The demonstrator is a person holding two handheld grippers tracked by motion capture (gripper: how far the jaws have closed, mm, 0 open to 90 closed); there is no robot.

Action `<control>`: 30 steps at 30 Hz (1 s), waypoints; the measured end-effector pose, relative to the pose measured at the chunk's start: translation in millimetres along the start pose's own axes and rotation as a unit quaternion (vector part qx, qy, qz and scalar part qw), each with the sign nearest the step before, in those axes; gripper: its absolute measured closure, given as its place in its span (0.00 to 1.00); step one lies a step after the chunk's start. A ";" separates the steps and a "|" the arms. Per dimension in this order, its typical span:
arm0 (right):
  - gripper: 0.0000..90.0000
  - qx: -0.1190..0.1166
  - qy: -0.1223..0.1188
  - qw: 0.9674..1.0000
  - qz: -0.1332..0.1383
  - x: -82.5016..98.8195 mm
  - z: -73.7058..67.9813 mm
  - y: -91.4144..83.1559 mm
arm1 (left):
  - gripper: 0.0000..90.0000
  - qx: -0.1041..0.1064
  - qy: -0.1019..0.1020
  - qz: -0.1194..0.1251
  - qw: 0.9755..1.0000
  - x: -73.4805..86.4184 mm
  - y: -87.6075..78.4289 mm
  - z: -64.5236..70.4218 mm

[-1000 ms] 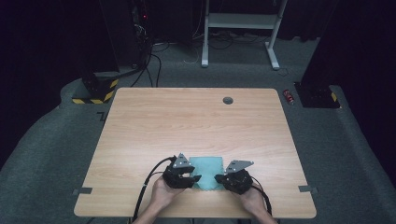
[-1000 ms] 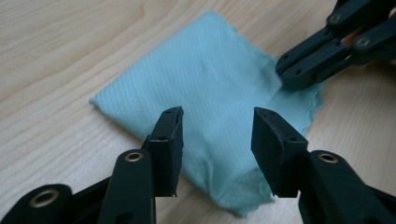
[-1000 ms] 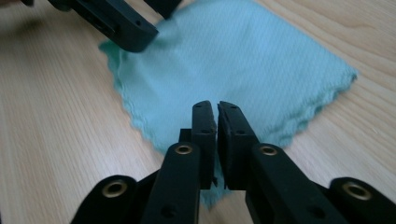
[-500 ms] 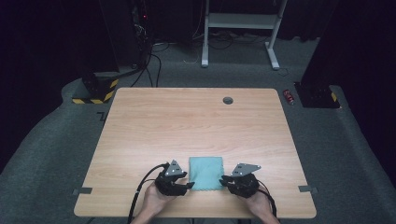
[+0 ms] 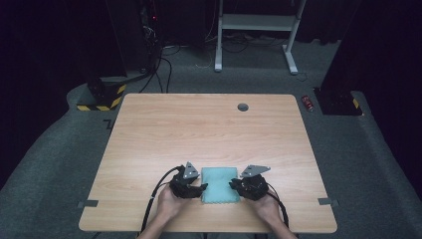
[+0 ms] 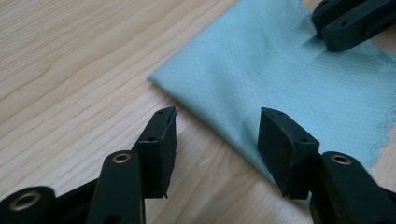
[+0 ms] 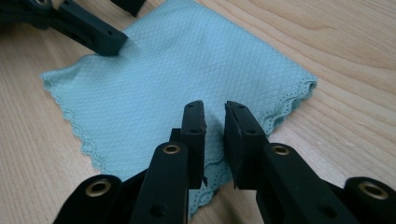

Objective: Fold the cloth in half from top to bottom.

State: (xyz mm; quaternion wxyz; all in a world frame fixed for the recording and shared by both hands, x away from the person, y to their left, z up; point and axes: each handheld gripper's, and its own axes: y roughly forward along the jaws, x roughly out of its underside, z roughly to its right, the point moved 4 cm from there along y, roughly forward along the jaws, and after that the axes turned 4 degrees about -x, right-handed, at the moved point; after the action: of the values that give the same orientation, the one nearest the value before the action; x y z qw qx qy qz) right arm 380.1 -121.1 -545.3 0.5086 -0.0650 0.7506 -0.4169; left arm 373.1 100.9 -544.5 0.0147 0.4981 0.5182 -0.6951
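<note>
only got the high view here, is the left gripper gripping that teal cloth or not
observer: No. The left gripper has just been opening. Its jaws stand wide, one over the wood and one over the cloth, not pinching it.
operator: and the right one
observer: The right gripper has just been opening too. There is a narrow gap, nothing between the jaws, and the cloth lies flat beneath.
operator: whats that edge like
observer: It has a scalloped trim on the side under the right gripper.
</note>
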 end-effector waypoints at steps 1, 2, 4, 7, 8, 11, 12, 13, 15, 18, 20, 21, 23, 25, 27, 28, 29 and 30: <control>0.87 0.001 -0.002 1.000 -0.002 0.0 0.3 -0.4 | 0.52 -0.001 -0.004 0.000 1.000 1.1 -1.6 -1.4; 0.86 0.002 -0.003 1.000 -0.003 -0.1 0.6 -0.8 | 0.52 -0.004 -0.003 0.000 1.000 1.6 -3.2 -3.2; 0.86 0.002 -0.003 1.000 -0.002 -0.9 1.0 -1.4 | 0.52 -0.003 -0.009 0.010 1.000 0.9 -7.1 -4.9; 0.86 0.007 0.005 1.000 0.011 -4.2 4.6 -4.2 | 0.52 0.023 -0.021 0.035 0.999 -7.1 -11.1 -3.4; 0.85 0.009 0.011 1.000 0.015 -6.0 6.5 -4.8 | 0.52 0.030 -0.017 0.039 0.999 -10.9 -10.7 -2.3; 0.85 0.016 0.028 0.999 0.029 -13.5 12.0 -3.7 | 0.52 0.041 -0.014 0.048 0.998 -24.0 -1.8 1.4; 0.85 0.017 0.033 0.999 0.034 -17.3 13.0 -2.1 | 0.52 0.042 -0.016 0.049 0.998 -26.5 1.6 1.9; 0.85 0.018 0.033 0.999 0.039 -19.4 13.8 -0.7 | 0.52 0.045 -0.021 0.049 0.998 -29.5 6.5 2.3; 0.84 0.019 0.040 0.998 0.039 -23.8 15.0 4.5 | 0.52 0.048 -0.031 0.050 0.997 -33.1 15.6 2.7; 0.83 0.022 0.047 0.998 0.041 -28.4 17.0 14.3 | 0.52 0.042 -0.034 0.040 0.998 -33.3 26.1 1.8; 0.83 0.023 0.053 0.998 0.037 -29.3 19.2 20.7 | 0.52 0.039 -0.040 0.034 0.998 -31.9 29.5 -0.8; 0.83 0.024 0.056 0.998 0.032 -28.9 20.2 23.2 | 0.52 0.037 -0.040 0.032 0.998 -31.1 30.2 -2.5; 0.83 0.022 0.062 0.997 0.026 -26.7 23.0 26.1 | 0.52 0.030 -0.038 0.027 0.998 -29.8 29.9 -5.5; 0.82 0.024 0.065 0.997 0.028 -26.4 25.0 24.9 | 0.52 0.024 -0.036 0.023 0.999 -28.4 28.8 -6.9; 0.80 0.029 0.069 0.997 0.025 -25.8 26.9 22.6 | 0.52 0.019 -0.035 0.021 0.999 -27.0 26.9 -8.3; 0.79 0.030 0.070 0.997 0.027 -25.5 27.9 21.1 | 0.51 0.018 -0.036 0.023 0.999 -26.7 24.8 -8.6; 0.78 0.030 0.069 0.997 0.030 -25.5 28.5 19.0 | 0.51 0.018 -0.037 0.027 0.999 -26.4 22.1 -7.9; 0.78 0.031 0.071 0.996 0.033 -25.4 28.2 16.4 | 0.50 0.020 -0.036 0.030 0.999 -25.8 18.3 -6.5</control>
State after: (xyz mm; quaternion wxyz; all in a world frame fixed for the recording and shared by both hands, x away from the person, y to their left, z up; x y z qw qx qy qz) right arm 420.6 -113.1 -542.4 0.4696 0.0052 0.7733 -0.4261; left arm 400.3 84.5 -539.0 0.0445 0.4880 0.4885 -0.7220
